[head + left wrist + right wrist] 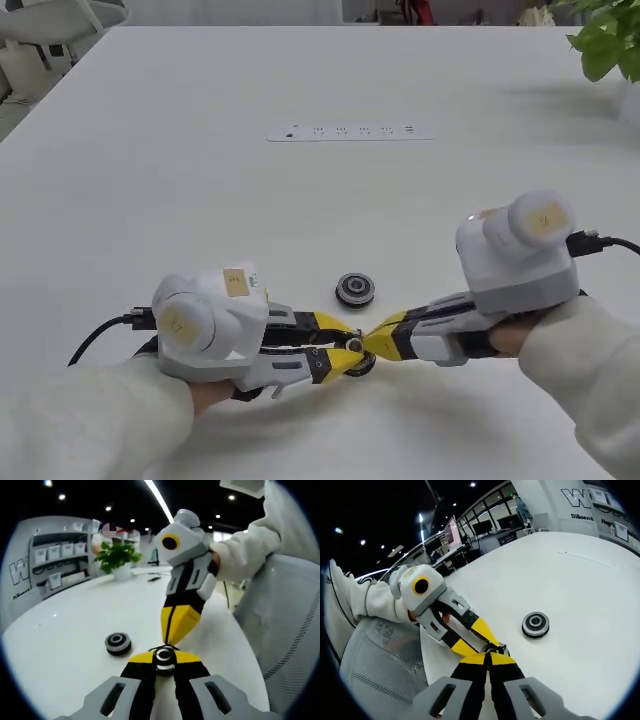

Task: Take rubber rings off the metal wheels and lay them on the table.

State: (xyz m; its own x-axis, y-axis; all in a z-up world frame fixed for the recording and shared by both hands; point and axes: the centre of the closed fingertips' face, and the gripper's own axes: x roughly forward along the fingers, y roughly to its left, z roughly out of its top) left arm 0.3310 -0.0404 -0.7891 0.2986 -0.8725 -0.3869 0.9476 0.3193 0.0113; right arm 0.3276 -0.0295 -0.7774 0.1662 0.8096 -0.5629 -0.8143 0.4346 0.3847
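The white table (180, 180) lies under both your hands. There is one potted plant (608, 38) at its far right corner and one white power strip (350, 131) set flat in the middle, well apart from the work.

You hold two tools, and they meet tip to tip near the table's near edge. Your left tool (346, 352) is closed to a narrow gap and clamps a metal wheel (164, 659) between its yellow tips. In the left gripper view that held wheel sits right at the tip ends, silver hub facing the camera with a dark band around it. Your right tool (376, 345) comes in from the opposite side. Its jaws are drawn almost together, and its tips touch the rim of the same wheel. Whether they pinch the rubber ring itself is too small to tell.

There are two wheels in all. The second wheel (355, 289) lies flat on the table just beyond the tool tips, touching neither tool. Its black rubber ring (536, 632) is still around the metal hub.
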